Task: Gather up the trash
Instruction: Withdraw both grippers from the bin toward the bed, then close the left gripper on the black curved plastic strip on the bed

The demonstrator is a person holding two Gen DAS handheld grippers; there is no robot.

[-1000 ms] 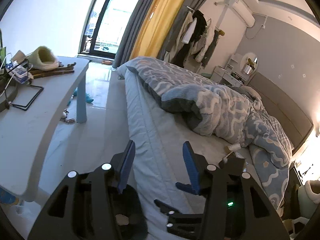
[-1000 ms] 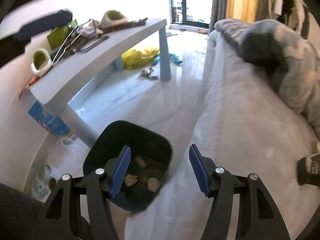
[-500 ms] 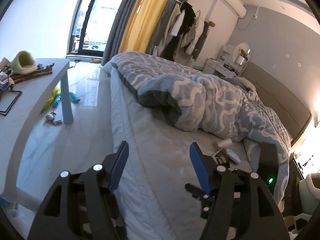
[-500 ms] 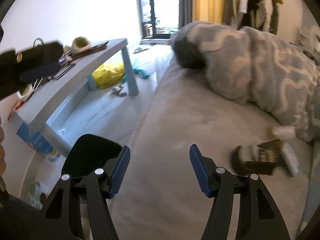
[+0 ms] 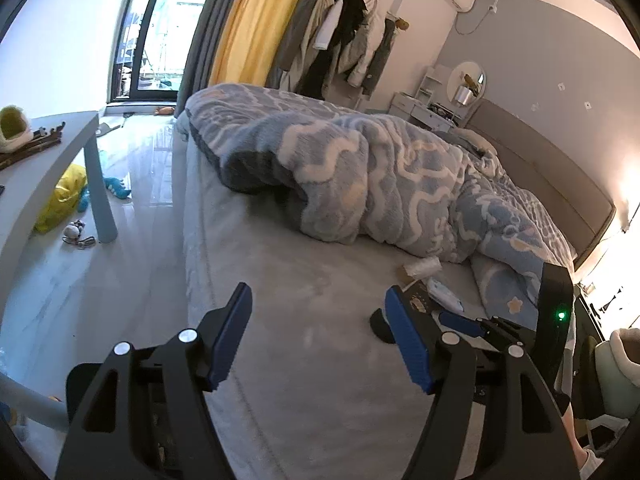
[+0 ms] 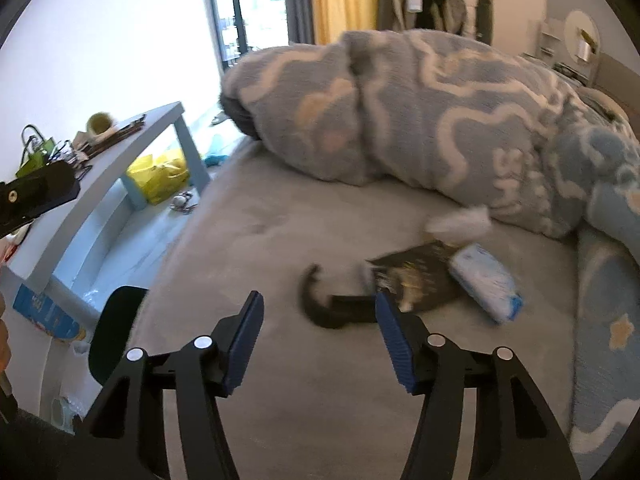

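1. I am in the step of reaching for more trash. My right hand-held gripper [image 6: 320, 332] is over the grey bed sheet [image 6: 280, 240] and points at a small heap of litter beside the blue fleece blanket with white wavy lines [image 6: 440, 112].
2. The heap holds a dark flat paper package [image 6: 420, 276], a white-and-blue soft plastic pack [image 6: 486, 282] touching it, a pale crumpled paper roll [image 6: 460, 222] just behind, and a black curved piece [image 6: 320, 312] in front. This view is blurred, so I cannot say exactly what each one is.
3. The right jaws stand apart and have just closed a little; nothing is between them.
4. My left hand-held gripper [image 5: 318, 344] has just been opening and is also empty, over the sheet.
5. The dark bin [image 6: 114, 328] stands on the floor beside the bed.
6. Next, I think, I must bring the right jaws around one piece, probably the nearest black one, then close and carry it to the bin.
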